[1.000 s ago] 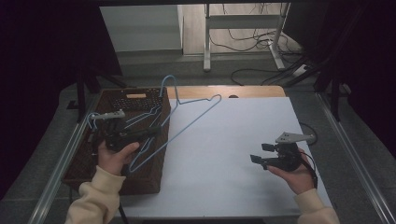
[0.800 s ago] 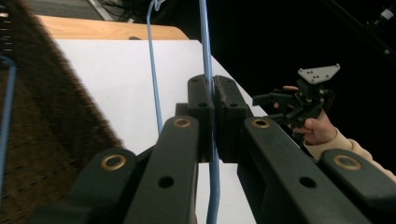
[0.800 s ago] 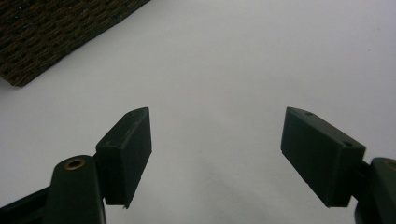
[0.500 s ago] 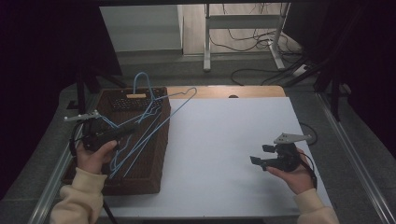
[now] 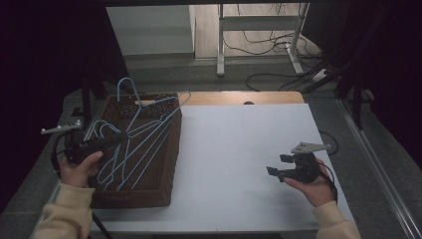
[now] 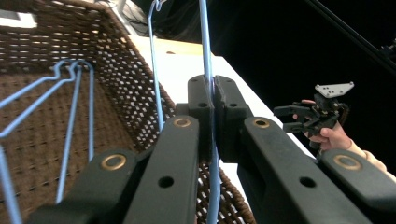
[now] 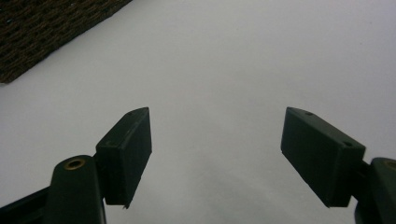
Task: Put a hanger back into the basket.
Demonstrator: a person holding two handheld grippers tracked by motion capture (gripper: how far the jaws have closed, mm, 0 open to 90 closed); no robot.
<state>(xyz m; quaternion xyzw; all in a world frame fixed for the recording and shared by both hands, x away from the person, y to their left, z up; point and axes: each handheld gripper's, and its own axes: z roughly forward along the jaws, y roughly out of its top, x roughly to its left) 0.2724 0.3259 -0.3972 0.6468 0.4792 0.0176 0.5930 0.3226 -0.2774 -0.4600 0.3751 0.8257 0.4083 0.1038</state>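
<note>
1. The left gripper (image 5: 112, 141) is clenched on the wire of 1 blue hanger (image 5: 149, 130), at the left side of the high view, over the brown wicker basket (image 5: 169, 164). In the left gripper view the thin wire (image 6: 208, 70) passes straight between the 2 pressed pads. The hold is only on a round, smooth wire, so I think the hanger can turn or slide in the jaws if the hand tilts.

2. Other blue hangers (image 5: 107, 164) lie inside the basket, very near and crossing the held one. Their hooks (image 6: 72, 65) may catch its wire, and then a pull could drag several hangers together or lift them out in a bundle.

3. The hook of the held hanger (image 5: 124, 87) stands up beyond the far rim of the basket, in the upper left of the high view. It could catch on this rim and shift the basket on the white surface (image 5: 239, 149).

4. The right gripper (image 5: 276, 165) is released, with its jaws wide apart and nothing between them, low over the white surface in the lower right. It is well apart from the hangers, so it gives no support if the hanger swings.
</note>
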